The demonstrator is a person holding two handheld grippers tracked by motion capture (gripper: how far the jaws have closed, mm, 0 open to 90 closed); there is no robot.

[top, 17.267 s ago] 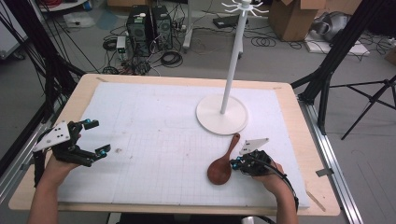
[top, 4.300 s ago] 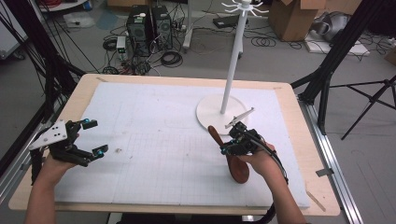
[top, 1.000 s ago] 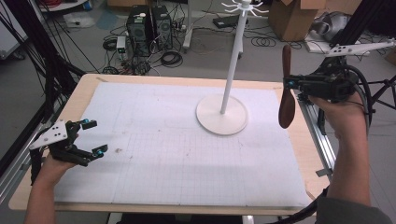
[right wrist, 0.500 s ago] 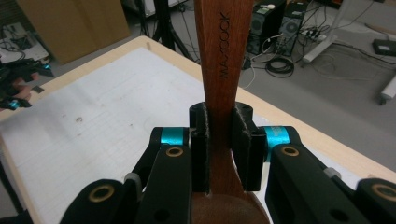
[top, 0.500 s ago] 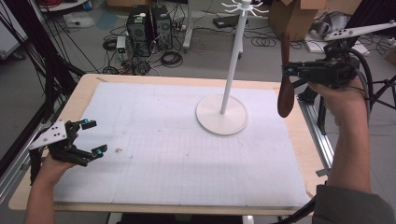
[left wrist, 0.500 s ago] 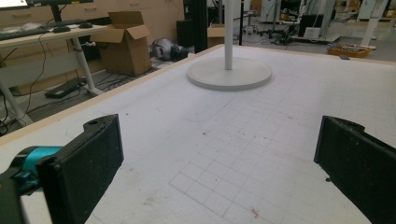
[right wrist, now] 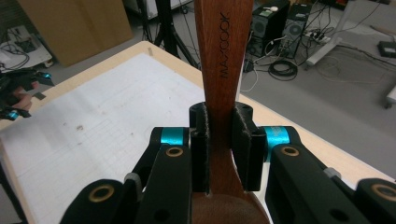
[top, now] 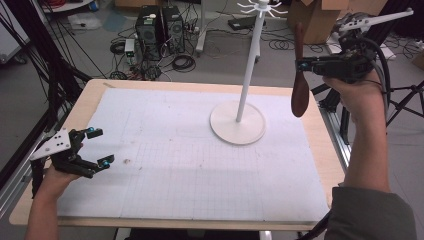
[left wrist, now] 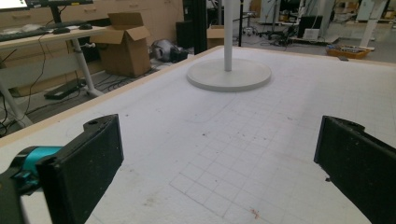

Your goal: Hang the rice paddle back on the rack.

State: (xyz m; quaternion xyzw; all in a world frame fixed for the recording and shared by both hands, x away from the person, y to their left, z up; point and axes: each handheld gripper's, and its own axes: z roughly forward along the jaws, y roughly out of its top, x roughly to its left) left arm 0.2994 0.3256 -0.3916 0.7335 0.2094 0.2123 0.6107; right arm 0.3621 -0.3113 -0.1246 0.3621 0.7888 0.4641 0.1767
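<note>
High view: the right gripper (top: pixel 303 64), clamped on a wooden spoon (top: pixel 299 85), had risen slightly, holding it upright beside the white stand (top: pixel 239 122). The left gripper (top: pixel 98 146) sat unmoved, jaws apart.

Left gripper view: the stand's base (left wrist: pixel 229 74) lay ahead.

Right gripper view: the spoon's handle (right wrist: pixel 223 70) blocked the table (right wrist: pixel 116 112).

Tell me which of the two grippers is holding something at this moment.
The right gripper, raised beside the tall white hook stand, is shut on the brown wooden spoon. The left gripper is open, low over the table.
</note>
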